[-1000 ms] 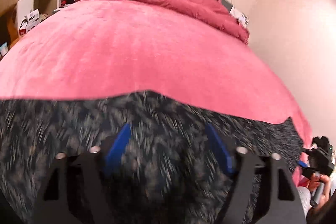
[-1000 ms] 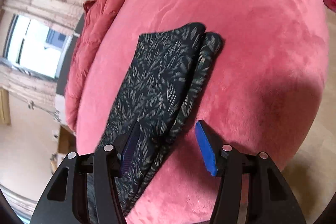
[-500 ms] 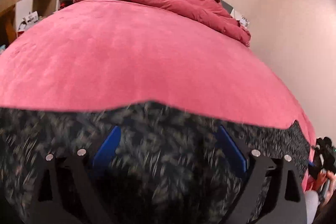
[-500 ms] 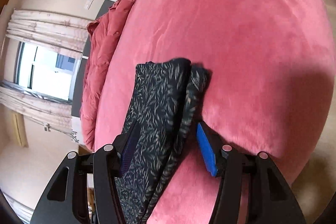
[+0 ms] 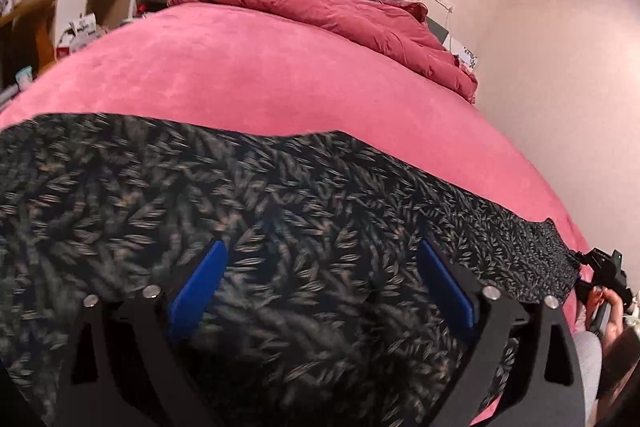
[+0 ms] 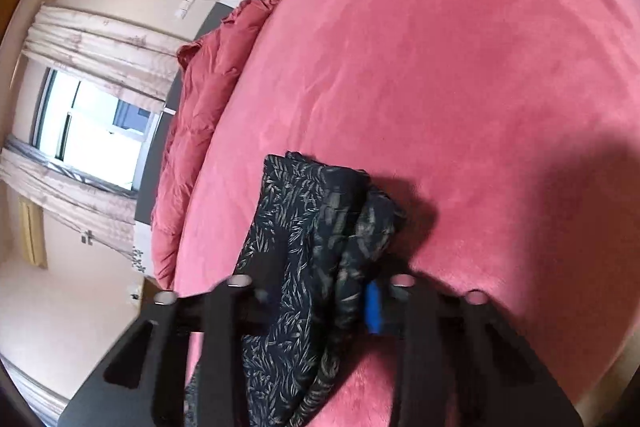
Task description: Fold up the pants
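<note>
On the pink bed [image 6: 460, 67], your right gripper [image 6: 320, 301] has just clamped the leaf-print pants' [image 6: 304, 227] end; your left gripper [image 5: 320, 267] has just spread wide over them, releasing. Fold next.

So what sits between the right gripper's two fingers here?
In the right wrist view, the right gripper, whose jaws have just been closing, pinches the bunched end of the dark leaf-print pants; nothing else lies between its fingers.
</note>
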